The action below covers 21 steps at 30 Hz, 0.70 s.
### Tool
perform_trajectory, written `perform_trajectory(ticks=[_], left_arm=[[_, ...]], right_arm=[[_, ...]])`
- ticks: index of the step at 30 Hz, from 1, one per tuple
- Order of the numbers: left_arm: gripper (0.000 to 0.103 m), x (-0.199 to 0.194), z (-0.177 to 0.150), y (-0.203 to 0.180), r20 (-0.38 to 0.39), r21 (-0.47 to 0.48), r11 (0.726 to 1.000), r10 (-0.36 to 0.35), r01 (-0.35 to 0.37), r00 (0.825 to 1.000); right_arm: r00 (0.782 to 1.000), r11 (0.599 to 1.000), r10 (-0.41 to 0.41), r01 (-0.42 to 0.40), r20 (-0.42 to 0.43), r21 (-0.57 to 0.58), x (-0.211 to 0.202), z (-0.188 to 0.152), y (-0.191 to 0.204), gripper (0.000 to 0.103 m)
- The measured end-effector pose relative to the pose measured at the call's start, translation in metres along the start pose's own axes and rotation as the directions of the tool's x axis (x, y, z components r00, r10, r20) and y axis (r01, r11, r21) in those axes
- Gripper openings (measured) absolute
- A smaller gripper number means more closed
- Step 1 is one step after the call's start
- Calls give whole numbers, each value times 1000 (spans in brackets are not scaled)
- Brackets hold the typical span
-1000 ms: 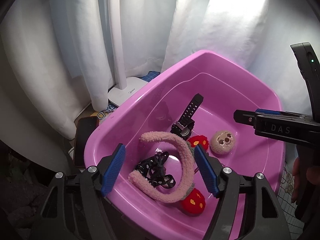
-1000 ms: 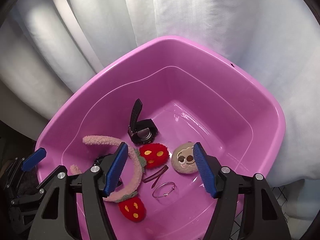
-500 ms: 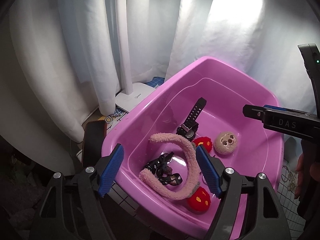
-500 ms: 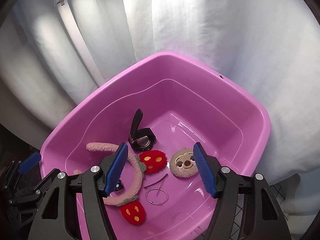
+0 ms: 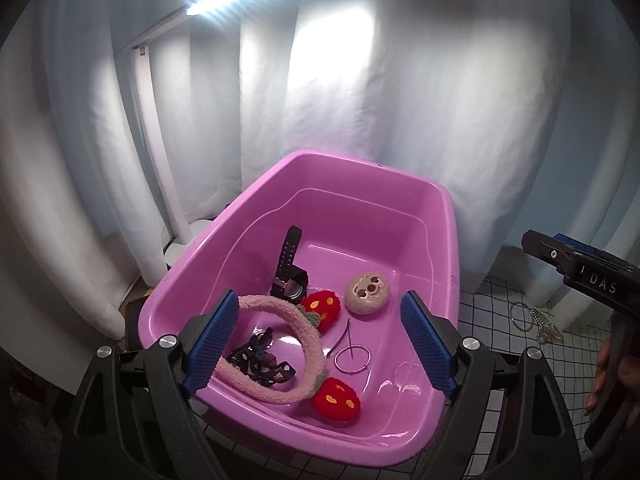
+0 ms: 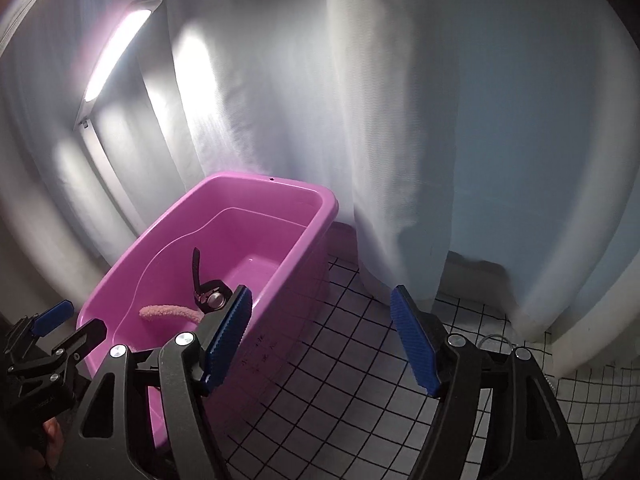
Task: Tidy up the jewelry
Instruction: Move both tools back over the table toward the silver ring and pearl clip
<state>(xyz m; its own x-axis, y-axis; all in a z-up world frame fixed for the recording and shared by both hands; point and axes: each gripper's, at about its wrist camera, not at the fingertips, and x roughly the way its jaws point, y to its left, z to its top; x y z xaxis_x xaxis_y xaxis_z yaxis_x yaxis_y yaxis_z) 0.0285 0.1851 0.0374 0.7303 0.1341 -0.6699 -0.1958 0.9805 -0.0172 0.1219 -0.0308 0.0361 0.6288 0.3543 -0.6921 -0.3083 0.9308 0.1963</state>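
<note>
A pink tub (image 5: 448,240) holds a fuzzy pink headband (image 5: 296,320) with red strawberry ends, a black watch (image 5: 289,268), a round plush face (image 5: 367,289), a thin bangle (image 5: 352,359), a hair pin (image 5: 340,338) and a black beaded piece (image 5: 260,356). My left gripper (image 5: 316,344) is open and empty above the tub's near rim. My right gripper (image 6: 320,340) is open and empty over the checked cloth, right of the tub (image 6: 280,200). The watch (image 6: 208,284) and headband (image 6: 168,312) show there too.
A checked cloth (image 6: 340,380) covers the table. A metal ring (image 5: 520,316) and a silver chain piece (image 5: 546,324) lie on it right of the tub. A white desk lamp (image 5: 160,184) stands behind left. White curtains (image 5: 400,100) close the back.
Both grippers have pulled back and up from the tub. The right gripper has swung right, off the tub and over the cloth. Both stay open and empty.
</note>
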Motion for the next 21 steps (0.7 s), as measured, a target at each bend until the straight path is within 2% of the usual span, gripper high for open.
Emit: perform_trajectory(ticks=[5,8,12,14,17,21], left_arm=[[82,10,-11,-58,-58,111,980,-159,165,986],[82,17,-23,-94,-95,174,955,-225,239,970],[83,29,-41,-137,-152,205,928,-286,313,946],[83,37,-48,-154,-174,210,919,-300,333,938],[83,52,-58,-180,-194,227,919,-283,323,939],[83,72,-71,-213,-212,214,925,-268,313,940]], right_arm=[[986,979,-165,168,-36,113,-28,-54,-61,69],[972,954,-226,233,-62,190,-42,-86,-94,69],[954,918,-283,299,-96,261,-56,-118,-134,69],[949,901,-295,316,-115,297,-59,-130,-155,69],[943,883,-303,331,-134,333,-60,-145,-183,69],[945,885,-284,323,-161,336,-47,-159,-221,69]])
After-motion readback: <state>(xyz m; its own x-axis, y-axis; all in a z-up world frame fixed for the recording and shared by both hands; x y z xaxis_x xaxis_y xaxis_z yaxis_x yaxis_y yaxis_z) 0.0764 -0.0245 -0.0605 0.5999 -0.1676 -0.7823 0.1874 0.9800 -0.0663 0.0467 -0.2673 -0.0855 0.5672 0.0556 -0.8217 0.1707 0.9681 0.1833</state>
